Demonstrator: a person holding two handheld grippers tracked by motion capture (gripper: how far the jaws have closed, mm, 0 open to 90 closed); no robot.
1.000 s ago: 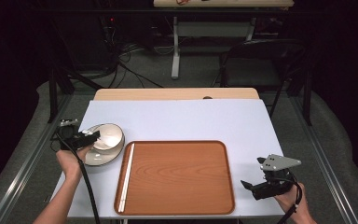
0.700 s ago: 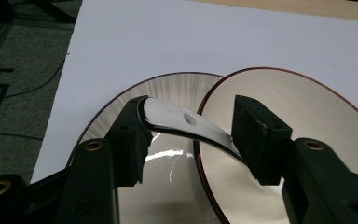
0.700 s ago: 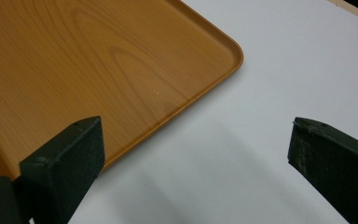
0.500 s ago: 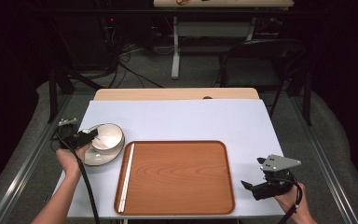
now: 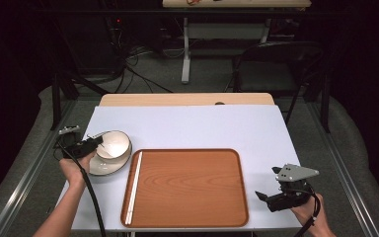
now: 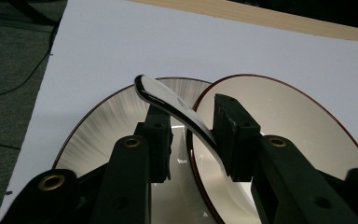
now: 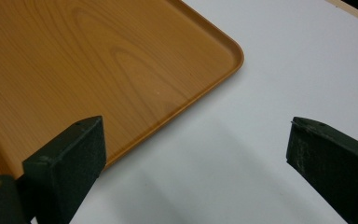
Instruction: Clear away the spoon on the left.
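One bowl point(image 5: 114, 142), tipped on one plate point(image 5: 109, 163) left of the single tray point(image 5: 187, 185), sits rim-pinched in the left claw point(image 5: 93, 143), while the right claw point(image 5: 265, 196) gapes wide.

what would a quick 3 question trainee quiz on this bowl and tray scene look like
1. True or false: the left gripper has its jaws on the rim of the bowl.
2. Which gripper is open over bare table: A left, B right?
3. What does the bowl sit on?

Key:
1. True, one jaw inside the rim, one outside.
2. B, beside the wooden tray.
3. A saucer, left of the tray.
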